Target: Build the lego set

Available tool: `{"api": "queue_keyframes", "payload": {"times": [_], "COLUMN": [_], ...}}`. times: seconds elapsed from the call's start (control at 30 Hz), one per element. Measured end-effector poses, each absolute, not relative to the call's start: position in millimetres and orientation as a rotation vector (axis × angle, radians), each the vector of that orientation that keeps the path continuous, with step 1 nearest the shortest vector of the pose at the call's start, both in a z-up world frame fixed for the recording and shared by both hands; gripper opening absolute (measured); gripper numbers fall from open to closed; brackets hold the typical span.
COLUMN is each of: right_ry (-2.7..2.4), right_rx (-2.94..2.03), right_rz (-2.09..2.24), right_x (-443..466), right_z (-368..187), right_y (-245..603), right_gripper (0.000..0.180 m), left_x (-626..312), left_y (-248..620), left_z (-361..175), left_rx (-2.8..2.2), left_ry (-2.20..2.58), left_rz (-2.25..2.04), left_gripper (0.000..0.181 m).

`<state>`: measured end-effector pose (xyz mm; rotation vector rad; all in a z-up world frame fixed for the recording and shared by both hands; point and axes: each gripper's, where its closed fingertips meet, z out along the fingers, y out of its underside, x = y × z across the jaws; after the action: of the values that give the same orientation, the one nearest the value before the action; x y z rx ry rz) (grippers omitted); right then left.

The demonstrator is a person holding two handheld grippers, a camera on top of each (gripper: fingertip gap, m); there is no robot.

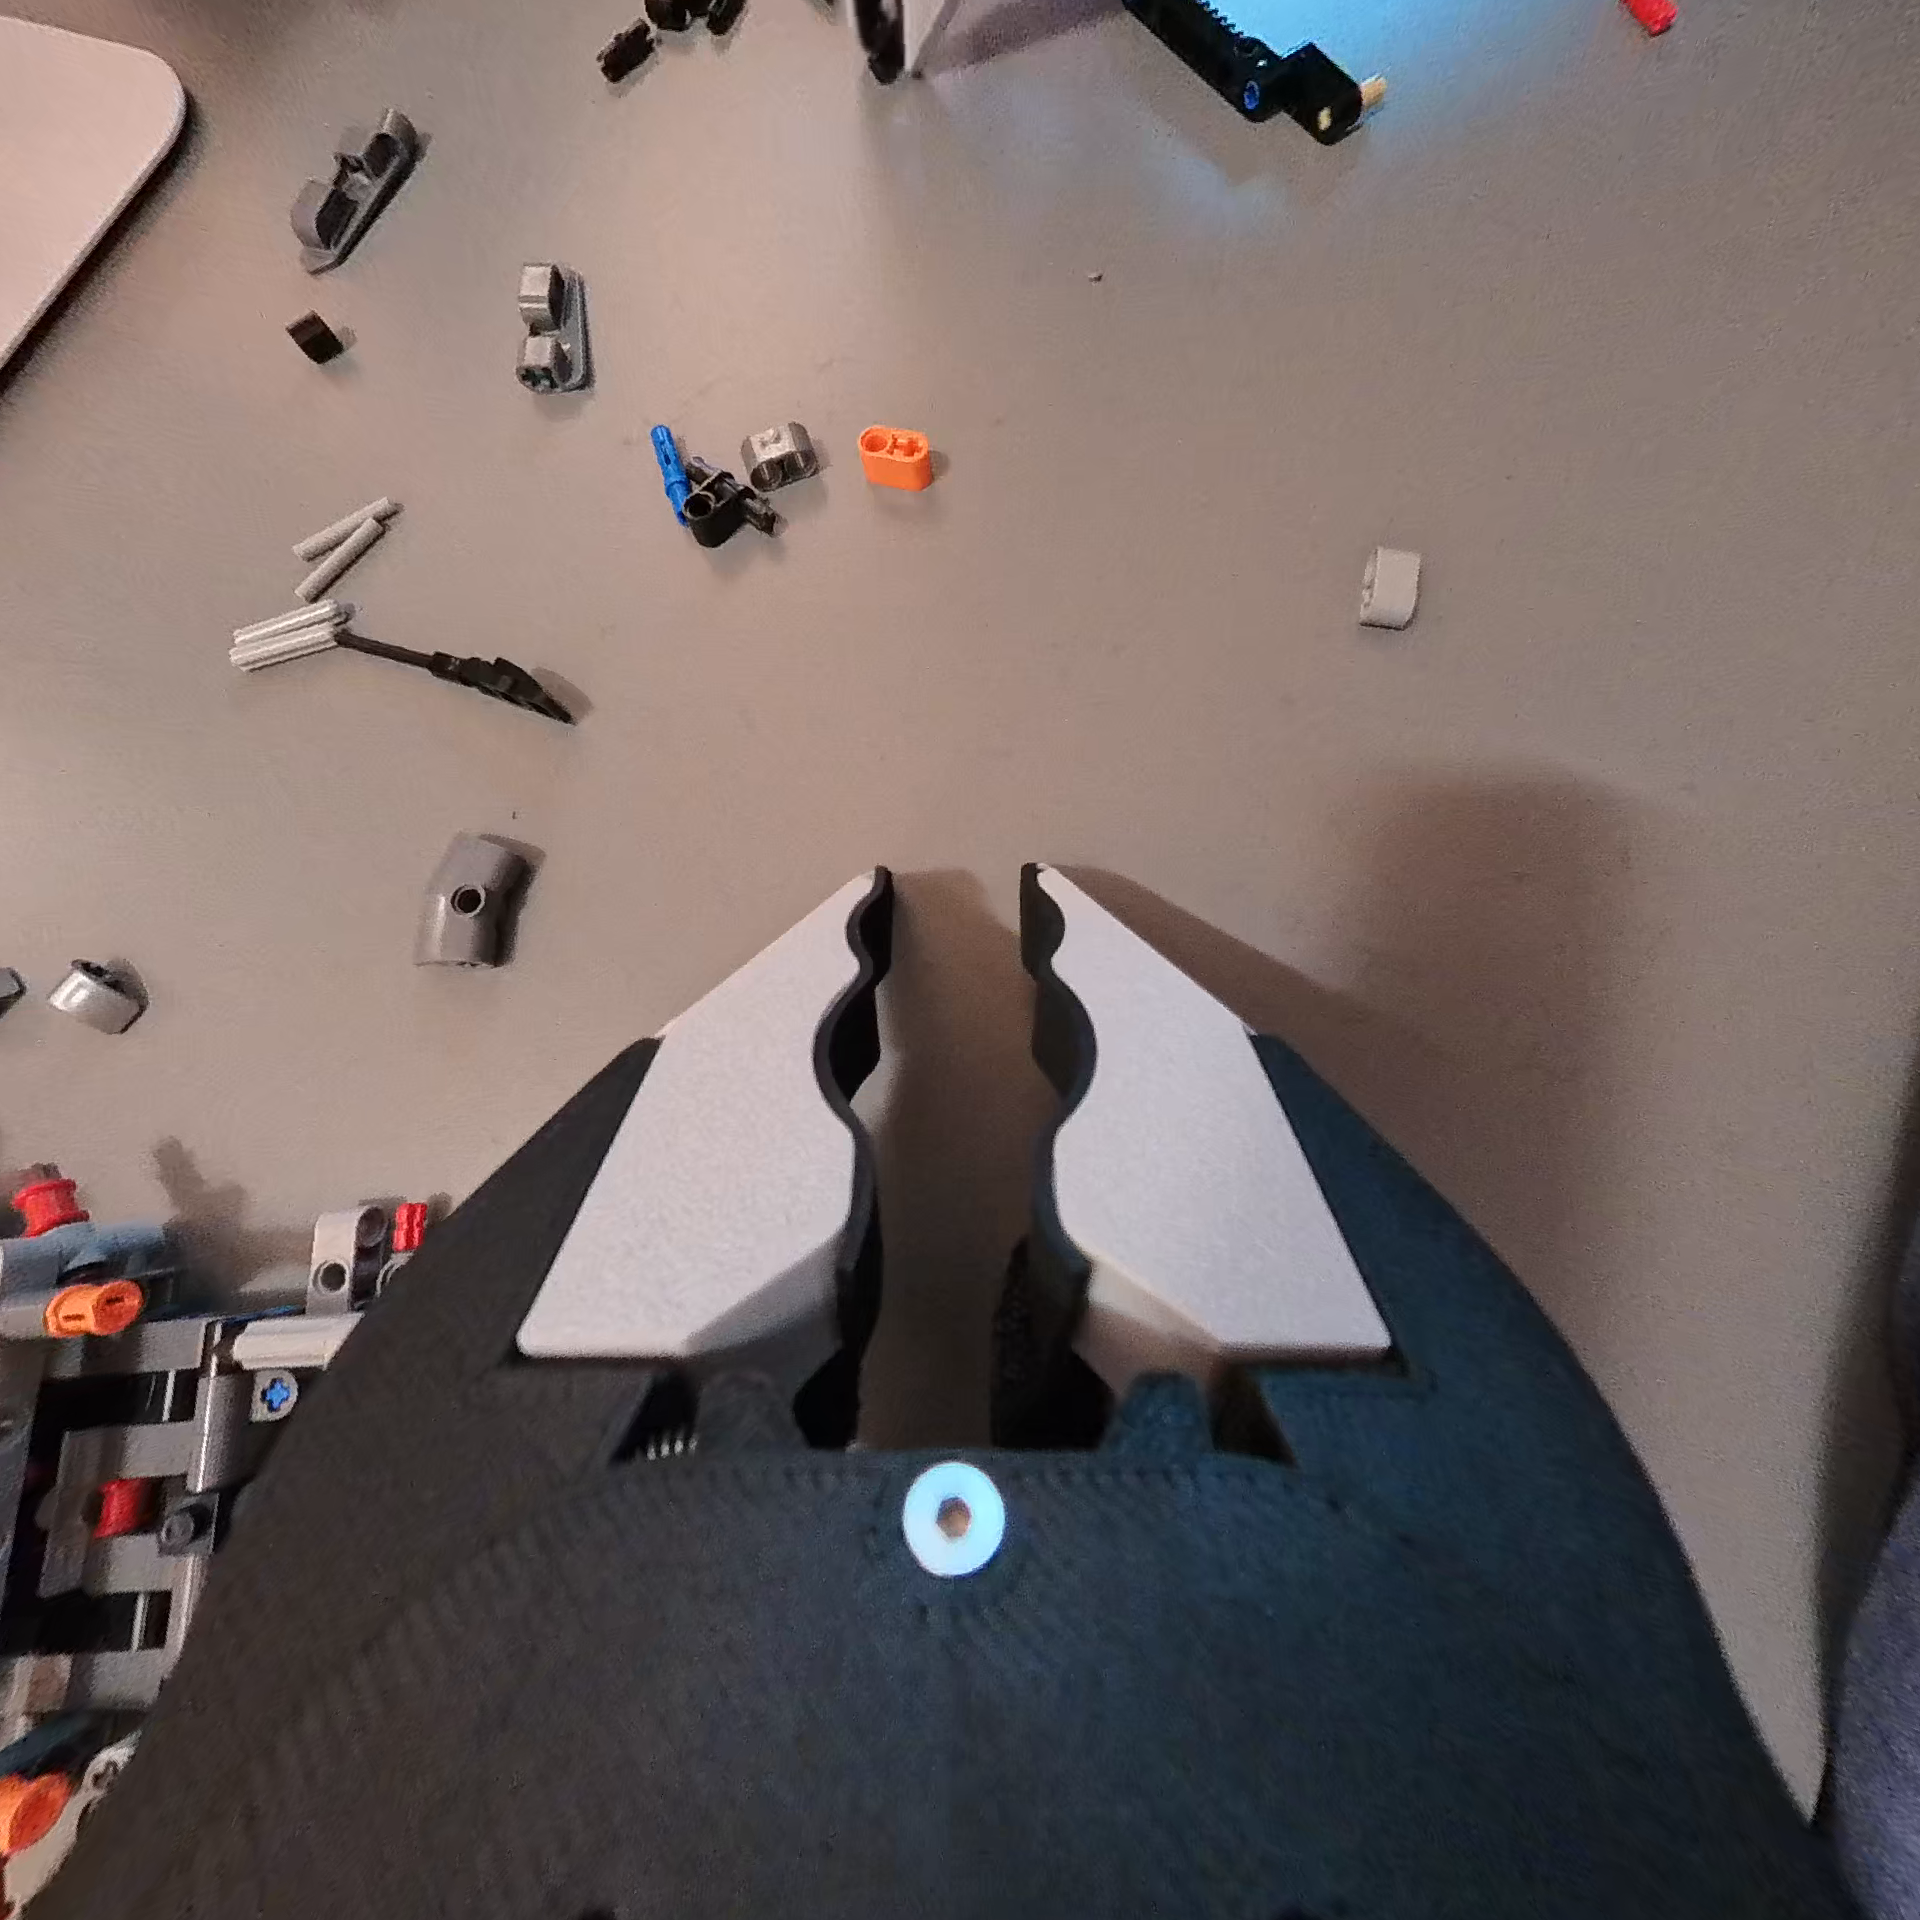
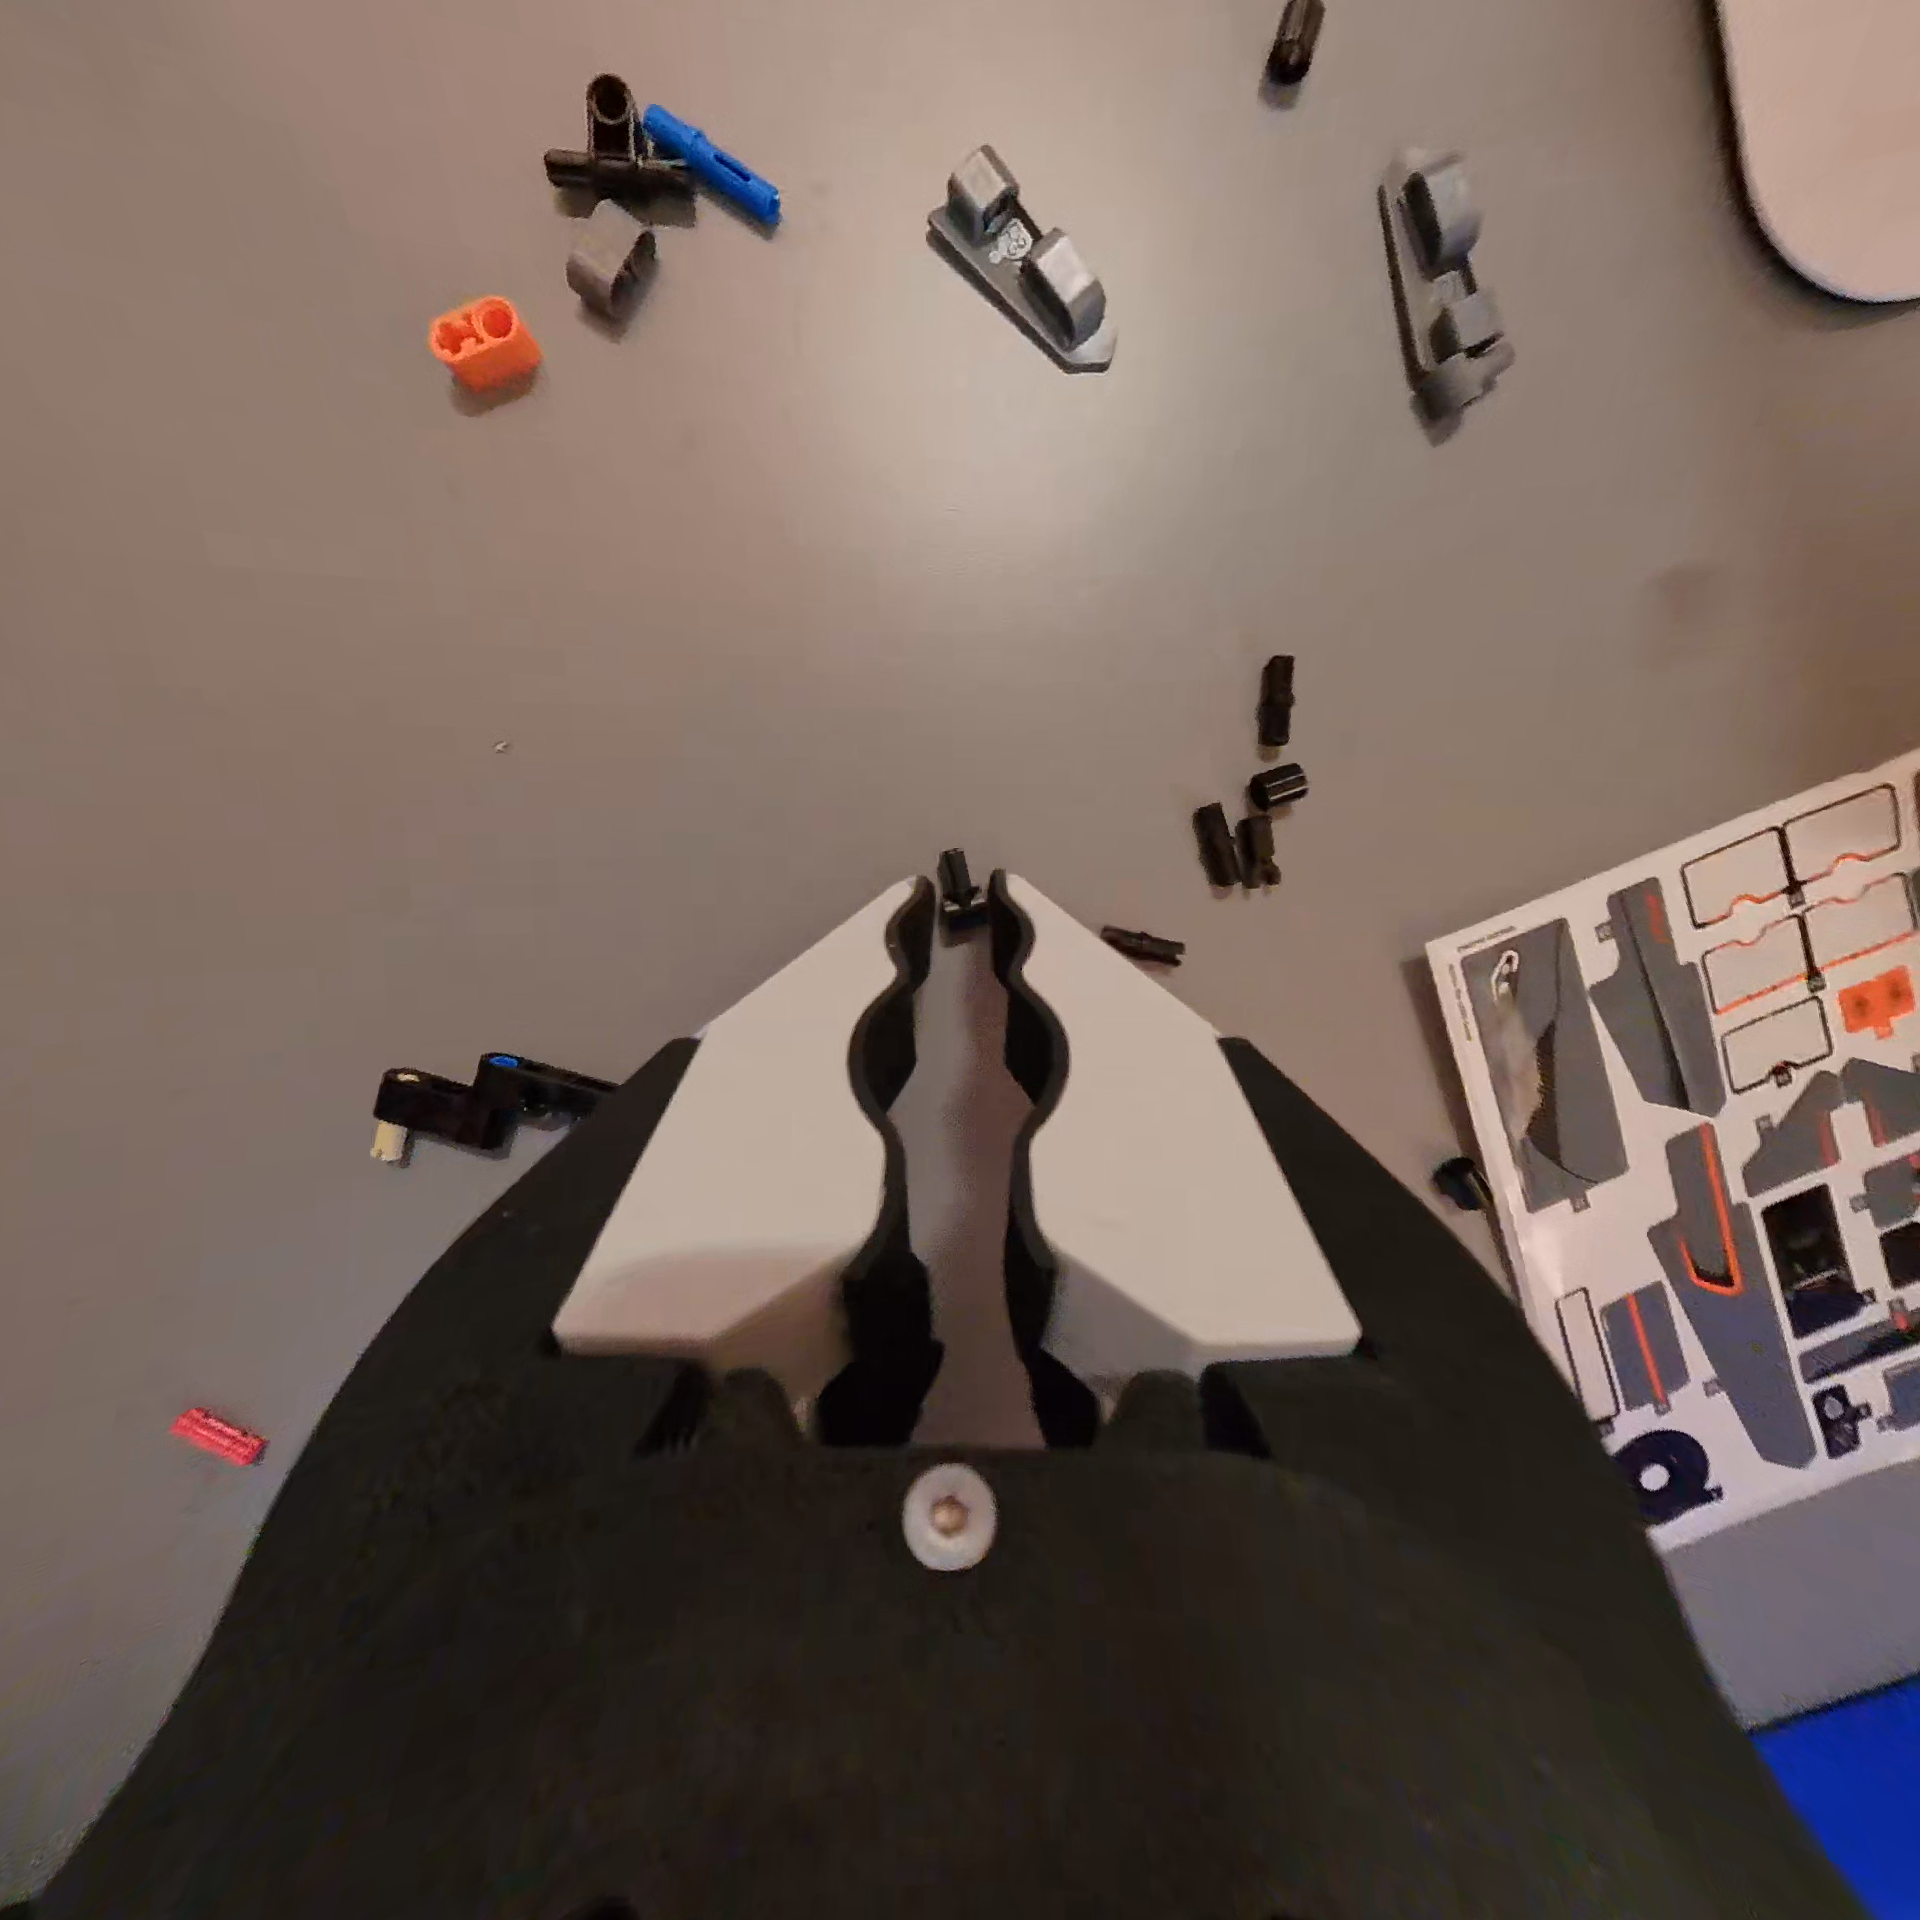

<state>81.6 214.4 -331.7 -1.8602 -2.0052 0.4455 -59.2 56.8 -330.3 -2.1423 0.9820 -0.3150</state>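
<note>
In the right wrist view my right gripper (image 2: 958,891) is shut on a small black pin (image 2: 958,883) that stands between the fingertips just above the grey table. In the left wrist view my left gripper (image 1: 956,883) is partly open and empty, hovering over bare table. The partly built grey model (image 1: 135,1382), with red and orange pins, sits at the lower left beside the left gripper. Loose parts lie ahead: an orange connector (image 1: 896,455) (image 2: 484,341), a blue pin (image 1: 666,468) (image 2: 713,164) against a black connector (image 1: 722,504) (image 2: 613,145), and grey connectors (image 1: 779,455).
Several black pins (image 2: 1242,821) lie right of the right gripper. A sticker sheet (image 2: 1714,1143) covers the right side. Grey panel pieces (image 2: 1023,260) (image 2: 1444,281), grey axles (image 1: 286,634), a black sub-assembly (image 2: 457,1107) (image 1: 1247,62), a red piece (image 2: 218,1436) and a pale tray corner (image 1: 62,166) are scattered around. Left tips to right tips: about 20 cm. From the left gripper's tips to the black connector (image 1: 722,504) is close to 9 cm. The right camera catches it too, in the right wrist view (image 2: 611,140). My left gripper is the nearer one to the partly built grey model (image 1: 135,1382): about 15 cm, against 35 cm.
</note>
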Motion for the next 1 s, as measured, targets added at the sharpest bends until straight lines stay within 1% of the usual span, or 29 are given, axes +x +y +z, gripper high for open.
{"api": "queue_keyframes", "payload": {"times": [0.03, 0.17, 0.33, 0.53, 0.67, 0.9, 1.0], "right_ry": [-2.004, -1.937, -1.721, -1.259, -0.951, -0.659, -0.568], "right_rx": [-1.862, -1.88, -1.817, -1.64, -1.565, -1.473, -1.434], "right_rz": [0.452, 0.535, 0.793, 1.404, 1.722, 2.015, 2.069], "right_x": [81.8, 76.7, 47.3, -9.0, -24.7, -32.2, -31.9], "right_z": [-331.8, -325.6, -287.0, -212.4, -182.9, -165.7, -161.5], "right_y": [214.6, 210.9, 183.5, 129.8, 122.6, 131.6, 136.2], "right_gripper": [0.006, 0.005, 0.005, 0.006, 0.005, 0.004, 0.005], "left_x": [-59.4, -61.7, -51.9, -38.0, -36.3, -41.2, -33.7], "left_y": [57.2, 60.3, 69.4, 95.9, 113.2, 133.9, 137.5], "left_z": [-330.3, -327.8, -308.2, -264.9, -228.2, -190.9, -187.0], "left_rx": [-2.145, -2.137, -2.075, -1.918, -1.802, -1.667, -1.647], "left_ry": [0.977, 0.948, 0.827, 0.701, 0.687, 0.621, 0.643], "left_rz": [-0.318, -0.291, -0.371, -0.335, -0.191, -0.001, 0.017], "left_gripper": [0.023, 0.024, 0.026, 0.032, 0.032, 0.027, 0.026]}}
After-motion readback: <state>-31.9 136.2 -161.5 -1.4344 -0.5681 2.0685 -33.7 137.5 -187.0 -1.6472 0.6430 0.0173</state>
